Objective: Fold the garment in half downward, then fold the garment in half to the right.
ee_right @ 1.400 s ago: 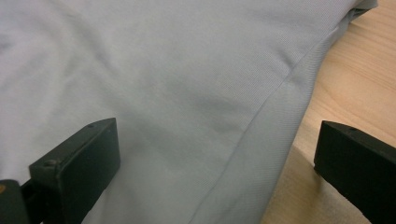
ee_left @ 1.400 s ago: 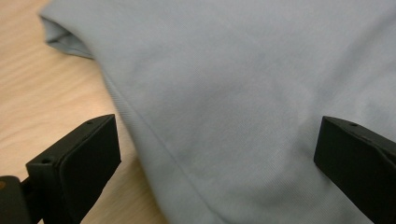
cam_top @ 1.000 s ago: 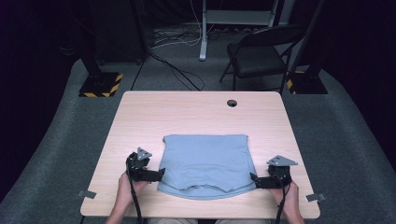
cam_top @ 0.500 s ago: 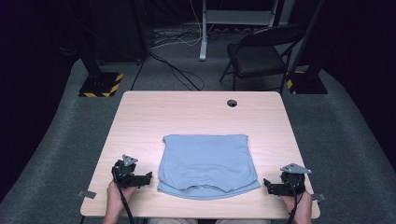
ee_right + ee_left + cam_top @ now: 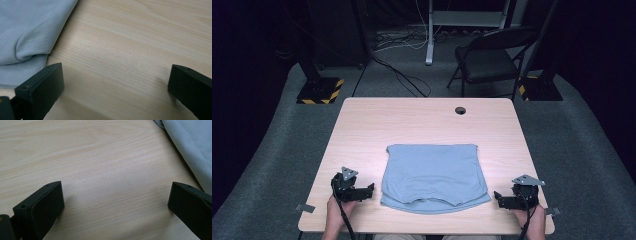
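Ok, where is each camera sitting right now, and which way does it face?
High view: fixed above the person's side, looking forward and down on the table, light blue folded shirt, left gripper, right gripper, and both hands.
Left gripper view: rides the left gripper, looking low along its wide-apart black jaws at bare wood, with the shirt's edge at upper right.
Right gripper view: rides the right gripper, jaws wide apart, shirt at upper left.
Shared: all three show the shirt and tabletop.

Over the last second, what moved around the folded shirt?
Both grippers let go of the folded blue shirt and drew outward: the left gripper to its left, the right gripper to its right, fingers open over bare table. The shirt stayed put.
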`<state>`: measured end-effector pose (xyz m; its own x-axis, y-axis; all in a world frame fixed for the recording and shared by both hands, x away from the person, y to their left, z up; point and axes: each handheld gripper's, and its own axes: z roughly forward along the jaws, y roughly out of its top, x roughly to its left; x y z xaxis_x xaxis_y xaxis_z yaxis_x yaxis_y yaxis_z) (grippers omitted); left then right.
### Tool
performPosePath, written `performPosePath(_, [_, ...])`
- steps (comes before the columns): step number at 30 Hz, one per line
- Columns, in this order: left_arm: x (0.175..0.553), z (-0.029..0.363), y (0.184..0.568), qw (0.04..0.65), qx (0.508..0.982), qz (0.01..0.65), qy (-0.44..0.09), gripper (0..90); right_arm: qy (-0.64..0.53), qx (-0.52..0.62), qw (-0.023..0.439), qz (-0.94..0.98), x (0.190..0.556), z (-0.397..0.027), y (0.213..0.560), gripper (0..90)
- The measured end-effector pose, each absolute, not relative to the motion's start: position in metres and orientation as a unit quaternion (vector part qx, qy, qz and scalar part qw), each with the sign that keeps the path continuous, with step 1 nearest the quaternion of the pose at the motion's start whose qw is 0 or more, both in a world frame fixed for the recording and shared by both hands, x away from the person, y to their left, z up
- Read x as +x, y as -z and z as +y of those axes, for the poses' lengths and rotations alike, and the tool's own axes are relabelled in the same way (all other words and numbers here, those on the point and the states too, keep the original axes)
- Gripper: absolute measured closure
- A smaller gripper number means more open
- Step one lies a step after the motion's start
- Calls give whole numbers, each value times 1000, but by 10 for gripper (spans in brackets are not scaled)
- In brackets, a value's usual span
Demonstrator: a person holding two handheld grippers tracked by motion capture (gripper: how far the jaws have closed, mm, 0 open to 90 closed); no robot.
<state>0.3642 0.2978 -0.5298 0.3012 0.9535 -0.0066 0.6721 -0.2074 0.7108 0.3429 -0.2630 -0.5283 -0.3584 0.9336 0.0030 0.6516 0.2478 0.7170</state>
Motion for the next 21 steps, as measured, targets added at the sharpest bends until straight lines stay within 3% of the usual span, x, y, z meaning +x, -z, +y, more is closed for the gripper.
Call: performPosePath(21, [365, 298, 530, 313, 743, 547, -225, 0, -321, 525, 220, 757, 343, -263, 528, 0])
